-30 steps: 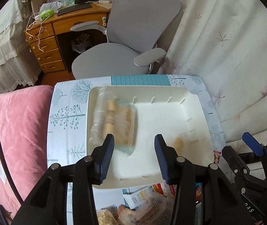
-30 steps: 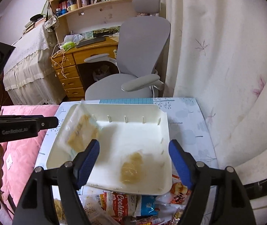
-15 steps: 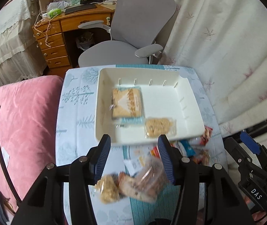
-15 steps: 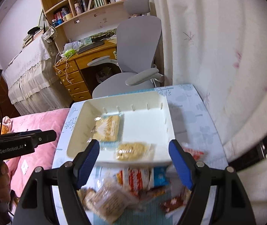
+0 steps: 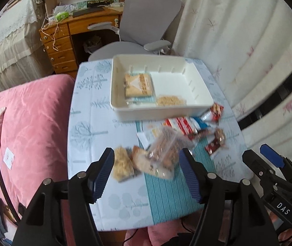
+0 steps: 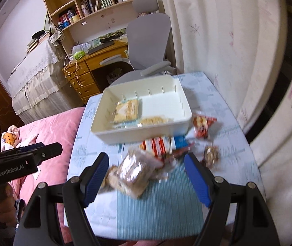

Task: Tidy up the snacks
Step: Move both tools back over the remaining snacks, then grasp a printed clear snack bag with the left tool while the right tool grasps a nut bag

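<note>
A white bin (image 5: 199, 102) (image 6: 182, 121) stands at the far end of the small table. In it lie a tan cracker pack (image 5: 138, 85) (image 6: 126, 110) and a small crumbly snack (image 5: 170, 100) (image 6: 154, 120). A pile of loose snack packs (image 5: 166, 153) (image 6: 137, 172) lies on the table in front of the bin, among them a red and white cookie pack (image 5: 181, 125) (image 6: 156, 145). My left gripper (image 5: 147, 172) hovers above the pile, its jaws opening with nothing held. My right gripper (image 6: 146, 176) also hangs open and empty over the pile.
The table (image 5: 88, 123) has a patterned blue cloth. A pink bed cover (image 5: 27, 123) lies left of it, a curtain (image 5: 238, 41) to the right. A grey office chair (image 5: 146, 24) and a wooden desk (image 5: 64, 41) stand beyond the table.
Both grippers have drawn back from over the bin toward the near end of the table, so the snack pile has come into view. The left jaws have widened.
</note>
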`<state>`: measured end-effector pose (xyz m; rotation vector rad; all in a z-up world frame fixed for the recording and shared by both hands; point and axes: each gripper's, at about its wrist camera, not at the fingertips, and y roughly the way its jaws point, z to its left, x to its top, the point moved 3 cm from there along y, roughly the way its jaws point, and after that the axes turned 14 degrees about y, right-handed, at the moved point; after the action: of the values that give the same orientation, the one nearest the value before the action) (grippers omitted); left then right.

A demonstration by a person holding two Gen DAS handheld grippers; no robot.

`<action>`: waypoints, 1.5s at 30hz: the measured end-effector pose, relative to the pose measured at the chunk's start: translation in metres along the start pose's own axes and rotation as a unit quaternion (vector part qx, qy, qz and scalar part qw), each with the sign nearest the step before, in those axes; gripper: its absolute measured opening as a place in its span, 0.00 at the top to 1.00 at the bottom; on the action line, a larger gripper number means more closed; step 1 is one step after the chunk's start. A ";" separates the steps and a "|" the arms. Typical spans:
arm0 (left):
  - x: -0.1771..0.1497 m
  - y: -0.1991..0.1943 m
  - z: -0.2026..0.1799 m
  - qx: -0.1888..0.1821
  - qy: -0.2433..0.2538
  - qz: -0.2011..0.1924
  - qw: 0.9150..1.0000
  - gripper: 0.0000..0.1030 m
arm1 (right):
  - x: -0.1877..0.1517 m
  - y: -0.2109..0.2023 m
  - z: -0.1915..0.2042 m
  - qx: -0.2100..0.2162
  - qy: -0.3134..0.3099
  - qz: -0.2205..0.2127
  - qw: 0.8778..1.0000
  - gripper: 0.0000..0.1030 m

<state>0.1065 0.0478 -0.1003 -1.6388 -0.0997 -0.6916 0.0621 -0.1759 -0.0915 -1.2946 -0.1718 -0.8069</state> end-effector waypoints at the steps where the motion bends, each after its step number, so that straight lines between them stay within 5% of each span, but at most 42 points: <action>1: -0.007 0.001 -0.002 -0.006 -0.001 0.004 1.000 0.37 | -0.006 -0.002 -0.002 -0.003 0.002 0.004 1.000 0.25; 21: -0.051 0.075 -0.036 -0.024 -0.024 0.067 0.997 0.24 | -0.042 0.033 -0.077 -0.034 0.074 0.109 0.991 0.25; 34: -0.030 0.155 -0.056 0.000 -0.110 0.143 0.984 0.24 | -0.013 0.119 -0.175 -0.044 0.206 0.240 0.948 0.25; 45: 0.005 0.210 -0.064 0.065 -0.045 0.194 0.978 0.18 | 0.016 0.183 -0.204 -0.065 0.197 0.295 0.933 0.25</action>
<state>0.1794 -0.0560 -0.2791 -1.5059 0.1060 -0.3053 0.1219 -0.3580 -0.2879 -1.1860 0.5781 -0.5421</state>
